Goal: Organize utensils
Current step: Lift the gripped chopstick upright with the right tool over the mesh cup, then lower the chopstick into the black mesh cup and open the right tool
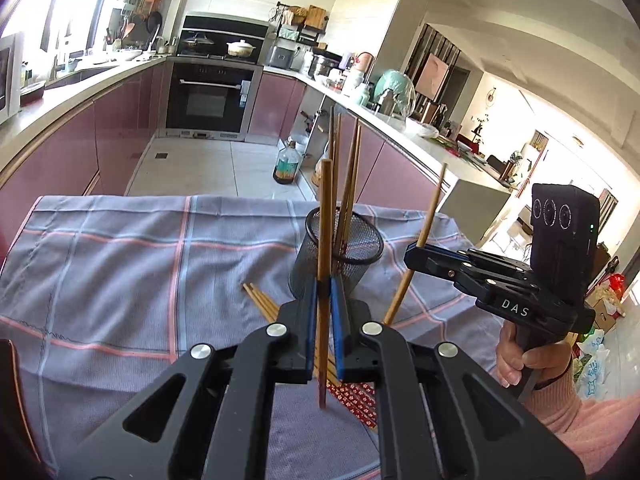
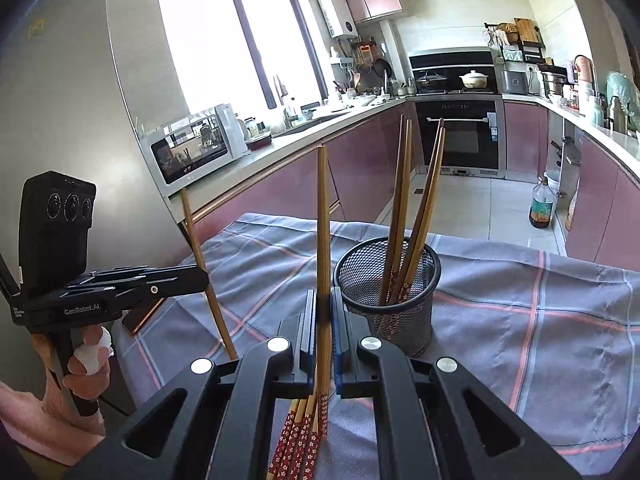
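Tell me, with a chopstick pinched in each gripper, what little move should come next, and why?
Probably carry the left gripper forward so its upright chopstick hangs over the mesh cup, then open. The cup already holds four chopsticks, and this one stands just short of its rim. The right gripper also grips a chopstick, and more lie on the cloth.

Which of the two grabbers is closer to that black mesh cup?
Right, probably. The right gripper, shut on a chopstick, is just left of the mesh cup; the left gripper, holding another chopstick, sits farther left across cloth.
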Motion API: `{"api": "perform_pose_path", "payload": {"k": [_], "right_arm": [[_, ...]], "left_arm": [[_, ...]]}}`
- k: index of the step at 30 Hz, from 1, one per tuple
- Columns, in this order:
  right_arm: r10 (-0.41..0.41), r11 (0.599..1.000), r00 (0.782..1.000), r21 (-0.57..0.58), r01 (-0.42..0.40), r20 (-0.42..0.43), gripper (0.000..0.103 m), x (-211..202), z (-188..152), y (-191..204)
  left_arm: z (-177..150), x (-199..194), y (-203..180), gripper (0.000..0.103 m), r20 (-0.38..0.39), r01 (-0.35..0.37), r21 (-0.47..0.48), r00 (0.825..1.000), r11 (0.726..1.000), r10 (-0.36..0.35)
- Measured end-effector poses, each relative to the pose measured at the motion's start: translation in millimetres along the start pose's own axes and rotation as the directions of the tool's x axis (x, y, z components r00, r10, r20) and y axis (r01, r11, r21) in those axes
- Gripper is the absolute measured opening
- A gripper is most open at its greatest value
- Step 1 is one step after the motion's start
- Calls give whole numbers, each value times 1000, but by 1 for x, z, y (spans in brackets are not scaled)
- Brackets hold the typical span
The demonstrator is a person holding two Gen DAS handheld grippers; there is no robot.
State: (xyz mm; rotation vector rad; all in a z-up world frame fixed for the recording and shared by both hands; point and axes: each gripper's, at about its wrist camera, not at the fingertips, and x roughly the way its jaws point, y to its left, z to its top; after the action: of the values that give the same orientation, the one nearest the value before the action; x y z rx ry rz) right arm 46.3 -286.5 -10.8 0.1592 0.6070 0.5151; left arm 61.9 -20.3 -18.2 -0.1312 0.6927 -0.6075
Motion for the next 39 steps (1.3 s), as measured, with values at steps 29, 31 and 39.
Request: {"api": "perform_pose_path", "payload": {"k": [29,31,39], "right_arm": [[-27,997,981,-64,40,192,5,-42,65,-4],[-31,997,979,-64,45,202,5,-43,71,-6],[-70,995,982,-54,81,176,5,-23,77,-20]], "left_arm": [[90,-27,-34,7,177,46,67,983,997,-57],[96,-25,-34,7,183,48,68,981,997,-60],[118,-6,-34,7,173,40,65,984,997,-50]]}}
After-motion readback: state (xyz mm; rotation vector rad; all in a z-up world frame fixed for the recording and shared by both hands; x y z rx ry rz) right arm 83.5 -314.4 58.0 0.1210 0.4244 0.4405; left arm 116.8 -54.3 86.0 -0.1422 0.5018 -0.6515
